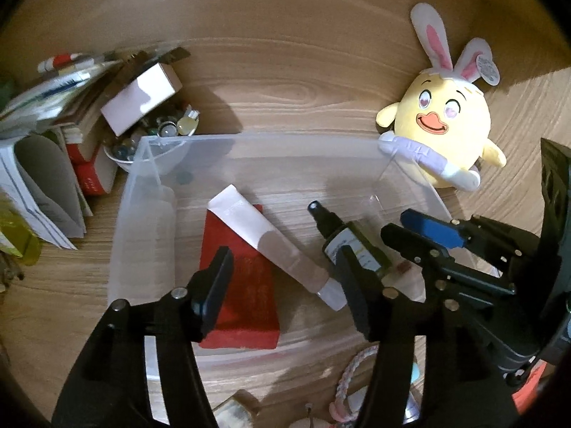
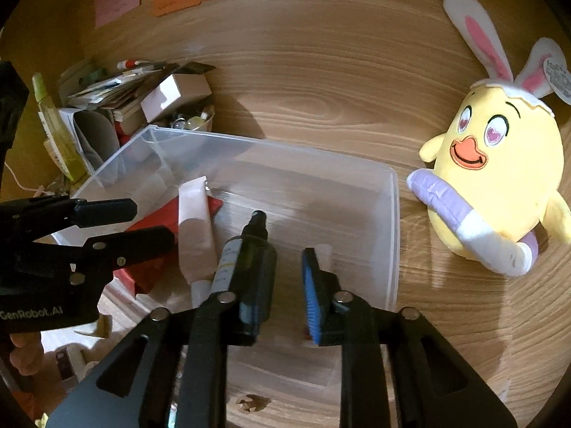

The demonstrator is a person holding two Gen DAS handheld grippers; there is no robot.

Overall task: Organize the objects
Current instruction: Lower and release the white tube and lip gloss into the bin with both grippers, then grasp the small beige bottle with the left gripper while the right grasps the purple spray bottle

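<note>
- Here, my left tool (image 1: 282, 285) hangs over the clear bin (image 1: 257, 139) with its jaws spread wide and nothing between them.
- My right tool (image 2: 282, 285) is parted too; the dark spray bottle (image 2: 246, 249) lies against its left finger, but I cannot tell if it is gripped.
- Inside the bin, the white tube (image 1: 271, 239) rests slantwise across the red box (image 1: 242, 285), the bottle just beside it at 3 o'clock.
- On the worktop (image 1: 285, 82), the yellow chick plush (image 2: 499, 178) sits at the bin's 2 o'clock, touching its corner.
- A heap of books and boxes (image 1: 71, 135) crowds the 10 o'clock corner.
</note>
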